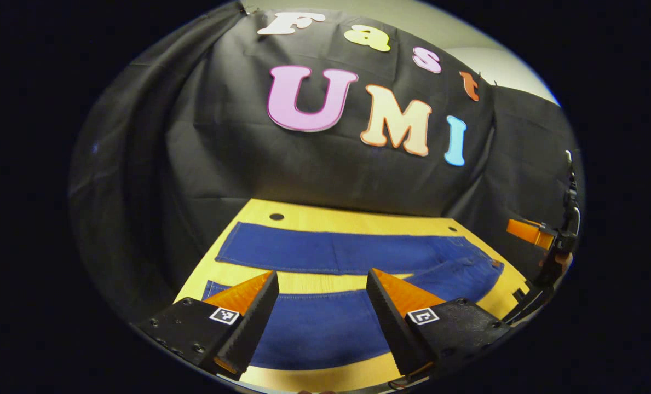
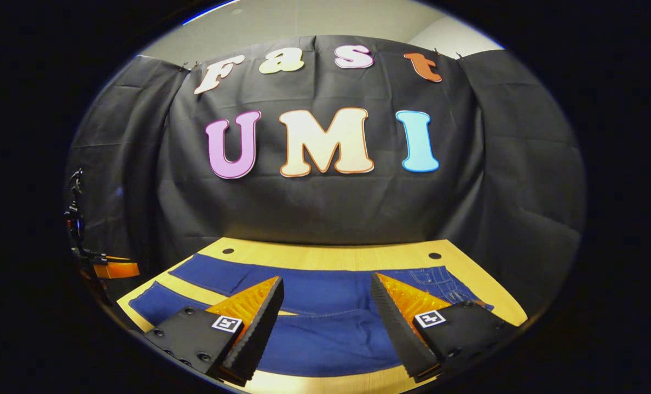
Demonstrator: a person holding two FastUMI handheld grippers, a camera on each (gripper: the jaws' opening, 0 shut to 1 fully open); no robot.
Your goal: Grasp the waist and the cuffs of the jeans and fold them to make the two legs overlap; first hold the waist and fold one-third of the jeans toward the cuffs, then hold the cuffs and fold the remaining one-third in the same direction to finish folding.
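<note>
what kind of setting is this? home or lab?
Looks like a staged recording booth, not a home: black cloth wall draped behind a bare wooden table, with only blue jeans laid flat, legs apart.

The gripper point(image 1: 321, 279) fingers cover part of the near jeans point(image 1: 325, 328) leg; the other gripper point(image 1: 549, 241) is cropped at 3 o'clock.

A yellow wooden table point(image 2: 325, 253) with two dark holes stands before black cloth point(image 2: 325, 202).
</note>
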